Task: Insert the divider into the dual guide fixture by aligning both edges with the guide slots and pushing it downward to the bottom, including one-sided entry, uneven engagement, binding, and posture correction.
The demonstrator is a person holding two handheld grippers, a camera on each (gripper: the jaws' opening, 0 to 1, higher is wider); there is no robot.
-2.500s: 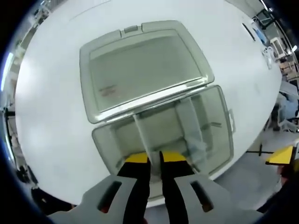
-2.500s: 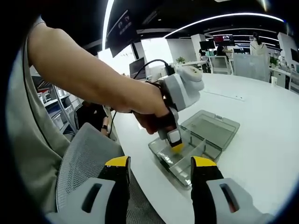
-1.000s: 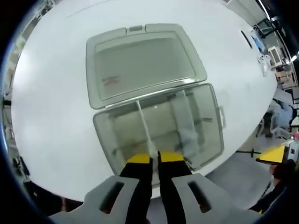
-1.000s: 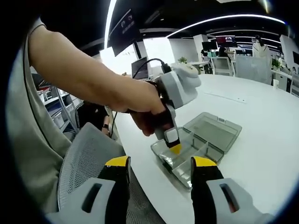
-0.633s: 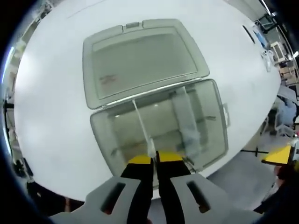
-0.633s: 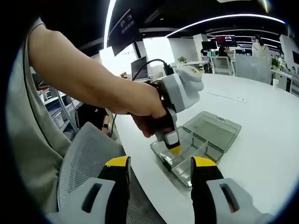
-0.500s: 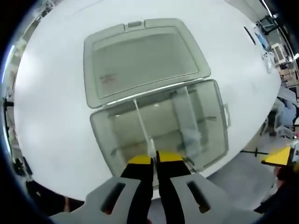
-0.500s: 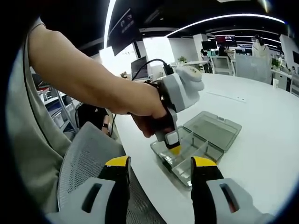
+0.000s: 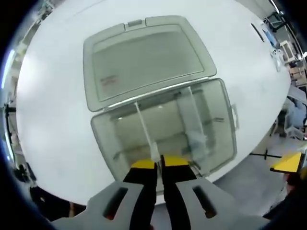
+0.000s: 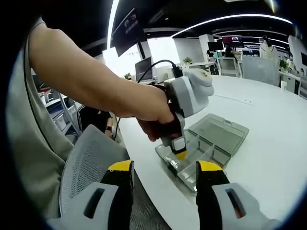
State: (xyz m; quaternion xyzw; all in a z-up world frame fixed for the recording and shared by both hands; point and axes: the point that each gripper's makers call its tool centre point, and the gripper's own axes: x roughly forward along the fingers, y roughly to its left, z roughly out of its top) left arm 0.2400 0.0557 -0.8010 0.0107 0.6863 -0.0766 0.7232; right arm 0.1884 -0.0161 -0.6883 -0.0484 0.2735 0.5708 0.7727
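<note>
Low in the left gripper view, the left gripper point(image 9: 159, 165) is clamped on the near end of the divider point(image 9: 145, 130), which stands in the open box point(image 9: 225, 129) and runs up toward the hinge beside the lid point(image 9: 144, 60). It looks part-seated; the final push down appears left. The right gripper point(image 10: 164, 175) hangs apart, well back from the box.

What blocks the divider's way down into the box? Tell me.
Nothing visible. The left gripper holds the divider upright in the open box; the compartment floor below it looks bare, and the other divider stands apart.
</note>
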